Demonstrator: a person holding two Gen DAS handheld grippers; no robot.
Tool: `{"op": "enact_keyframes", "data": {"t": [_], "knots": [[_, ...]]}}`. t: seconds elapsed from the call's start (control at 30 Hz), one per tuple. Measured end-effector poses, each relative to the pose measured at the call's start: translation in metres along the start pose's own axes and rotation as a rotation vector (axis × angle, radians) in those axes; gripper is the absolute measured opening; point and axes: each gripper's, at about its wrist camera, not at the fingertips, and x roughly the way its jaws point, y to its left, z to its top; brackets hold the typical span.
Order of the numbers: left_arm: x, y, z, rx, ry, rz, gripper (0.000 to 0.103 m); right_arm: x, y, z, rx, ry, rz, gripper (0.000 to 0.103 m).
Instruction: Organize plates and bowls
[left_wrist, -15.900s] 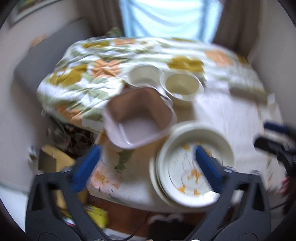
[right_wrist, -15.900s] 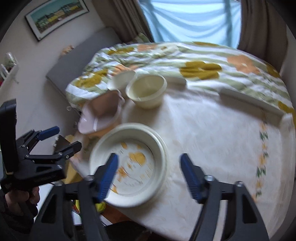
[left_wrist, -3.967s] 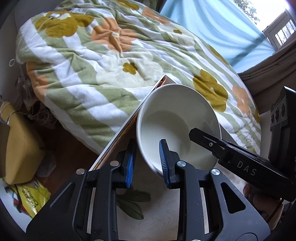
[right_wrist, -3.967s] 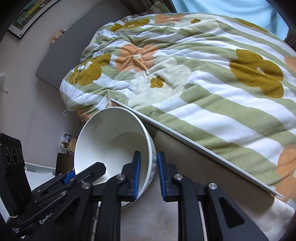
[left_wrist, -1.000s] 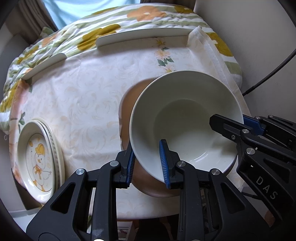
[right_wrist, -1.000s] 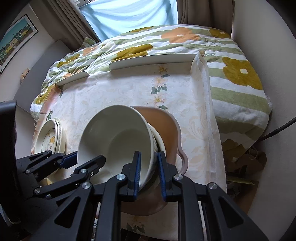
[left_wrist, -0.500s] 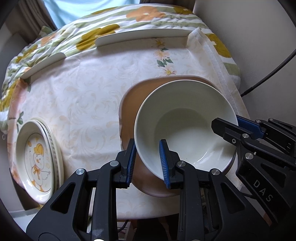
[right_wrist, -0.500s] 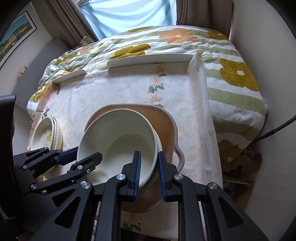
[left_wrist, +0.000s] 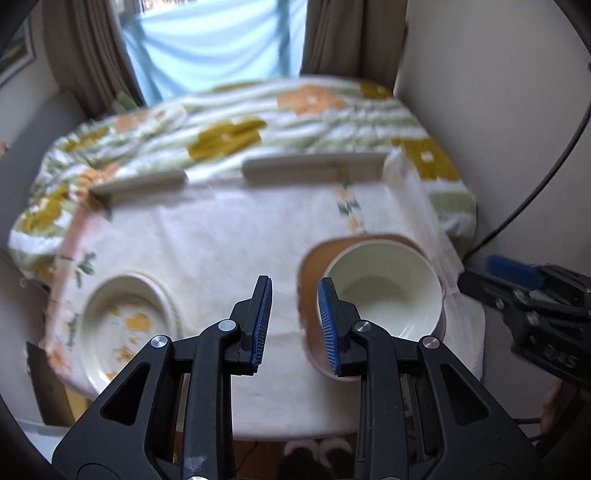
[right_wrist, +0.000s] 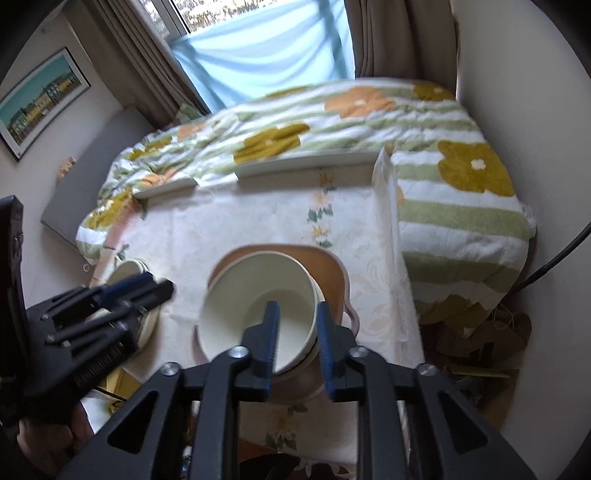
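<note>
A white bowl (left_wrist: 384, 286) sits inside a pink square dish (left_wrist: 310, 273) at the table's right side; it also shows in the right wrist view (right_wrist: 258, 295), nested on another bowl in the pink dish (right_wrist: 332, 266). My left gripper (left_wrist: 293, 319) is open and empty, pulled back above the table, left of the bowl. My right gripper (right_wrist: 297, 338) is open, its jaws either side of the bowl's near rim without closing on it. A stack of duck-print plates (left_wrist: 125, 325) lies at the table's left.
The table has a cream floral cloth (left_wrist: 229, 236) and raised white edge strips (left_wrist: 314, 164) at the back. A flowered green-striped quilt (right_wrist: 443, 177) covers the bed behind and right. A wall (left_wrist: 498, 110) with a black cable stands at right.
Both grippers have let go of the white bowl and opened. The bowl now rests in the pink dish. Both grippers have drawn back and up from it.
</note>
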Motion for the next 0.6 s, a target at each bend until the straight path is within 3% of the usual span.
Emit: {"op": "enact_keyframes", "data": {"t": [0.03, 0.07, 0.13, 0.17, 0.2, 0.27, 0.3, 0.37, 0.43, 0.6], "knots": [[-0.007, 0.002, -0.001, 0.0, -0.018, -0.006, 0.024, -0.011, 0.002, -0.002, 0.002, -0.032, 0.0, 0.076], [-0.015, 0.005, -0.003, 0.002, -0.035, -0.014, 0.028, -0.018, 0.002, -0.004, 0.008, -0.057, 0.001, 0.088], [-0.026, 0.01, -0.006, 0.006, -0.059, -0.011, 0.07, -0.033, 0.004, -0.01, 0.02, -0.106, 0.002, 0.088], [-0.032, 0.012, -0.009, 0.003, -0.084, -0.008, 0.1, -0.037, 0.005, -0.011, 0.021, -0.116, -0.002, 0.088], [-0.041, 0.016, -0.013, 0.0, -0.136, -0.011, 0.103, -0.041, 0.006, -0.014, 0.021, -0.126, -0.009, 0.088], [-0.049, 0.018, -0.016, 0.018, -0.16, -0.005, 0.103, -0.047, 0.009, -0.018, 0.016, -0.153, -0.023, 0.088], [-0.05, 0.018, -0.017, 0.037, -0.148, 0.004, 0.103, -0.048, 0.01, -0.019, 0.015, -0.162, -0.029, 0.089], [-0.049, 0.019, -0.02, 0.062, -0.136, 0.009, 0.103, -0.052, 0.011, -0.024, 0.007, -0.184, -0.053, 0.101], [-0.042, 0.022, -0.023, 0.082, -0.086, 0.021, 0.103, -0.053, 0.011, -0.026, -0.011, -0.195, -0.077, 0.102], [-0.021, 0.032, -0.024, 0.094, 0.012, -0.002, 0.103, -0.039, 0.002, -0.027, -0.036, -0.048, -0.145, 0.102]]}}
